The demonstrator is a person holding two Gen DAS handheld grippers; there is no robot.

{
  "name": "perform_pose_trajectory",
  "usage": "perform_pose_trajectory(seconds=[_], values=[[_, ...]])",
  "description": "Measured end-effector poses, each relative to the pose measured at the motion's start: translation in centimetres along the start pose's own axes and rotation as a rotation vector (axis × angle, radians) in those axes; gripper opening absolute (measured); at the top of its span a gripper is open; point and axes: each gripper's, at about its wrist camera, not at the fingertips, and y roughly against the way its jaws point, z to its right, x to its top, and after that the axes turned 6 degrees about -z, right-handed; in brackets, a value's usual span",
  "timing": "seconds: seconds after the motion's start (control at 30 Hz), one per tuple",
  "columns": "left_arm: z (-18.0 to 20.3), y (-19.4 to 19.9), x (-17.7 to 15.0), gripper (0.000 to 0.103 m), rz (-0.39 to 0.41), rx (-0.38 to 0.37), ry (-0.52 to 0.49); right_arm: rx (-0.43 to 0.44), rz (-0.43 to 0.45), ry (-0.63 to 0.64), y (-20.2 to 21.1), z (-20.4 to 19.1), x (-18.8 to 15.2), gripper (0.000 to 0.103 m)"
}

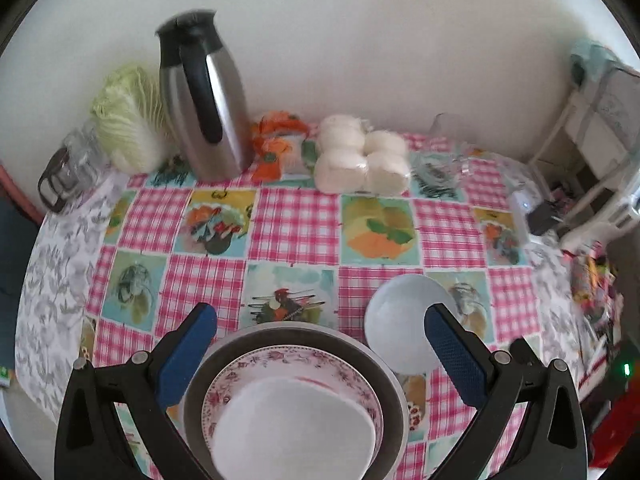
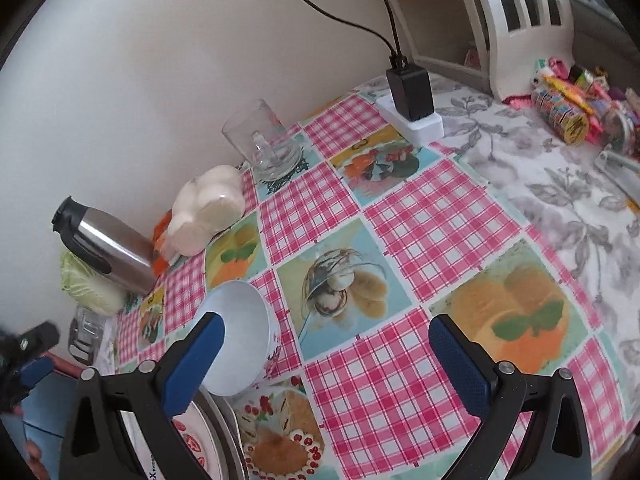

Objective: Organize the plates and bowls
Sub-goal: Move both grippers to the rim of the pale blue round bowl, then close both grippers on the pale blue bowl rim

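Bowl (image 2: 236, 336) is sitting on the tablecloth (image 2: 400, 216) just beside the stacked plates (image 1: 294, 400), and both grippers (image 1: 320, 344) (image 2: 326, 354) are hovering with fingers apart, so the right one should be straddling its rim squarely before closing.

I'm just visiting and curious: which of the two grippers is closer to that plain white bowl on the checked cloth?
Hard to say. The white bowl lies partly behind the open left gripper's right finger; in the right wrist view it lies behind the open right gripper's left finger.

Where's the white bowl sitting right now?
The white bowl stands on the checked tablecloth, just right of the stacked plates in the left wrist view, near that gripper's right finger.
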Motion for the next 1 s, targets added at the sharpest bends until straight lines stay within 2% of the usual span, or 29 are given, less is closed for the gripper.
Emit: perform_pose_trajectory(seconds=[0.13, 0.27, 0.4, 0.53, 0.77, 0.87, 1.0], values=[[0.5, -2.5, 1.0, 0.103, -0.062, -0.008, 0.056, 0.005, -0.016, 0.017, -1.2, 0.2, 0.1, 0.103], [1.4, -3.6, 1.9, 0.103, -0.061, -0.025, 0.077, 0.001, -0.032, -0.011, -2.5, 0.8, 0.0, 0.103], [3.1, -4.3, 2.5, 0.103, -0.044, -0.038, 0.034, 0.022, -0.048, -0.04, -3.6, 1.6, 0.0, 0.103], [5.1, -6.2, 2.3, 0.103, -0.121, -0.059, -0.025, 0.046, -0.063, -0.04, -4.4, 1.6, 0.0, 0.103], [6.7, -9.8, 1.6, 0.103, -0.199, 0.059, -0.038, 0.058, -0.097, -0.019, -6.2, 0.8, -0.4, 0.103], [7.3, -11.0, 1.4, 0.103, -0.215, 0.148, -0.072, 0.066, -0.118, -0.004, -7.0, 0.3, -0.7, 0.103], [7.4, -12.2, 1.3, 0.101, -0.23, 0.169, -0.069, 0.063, -0.137, 0.025, -7.7, -0.4, -1.1, 0.103]])
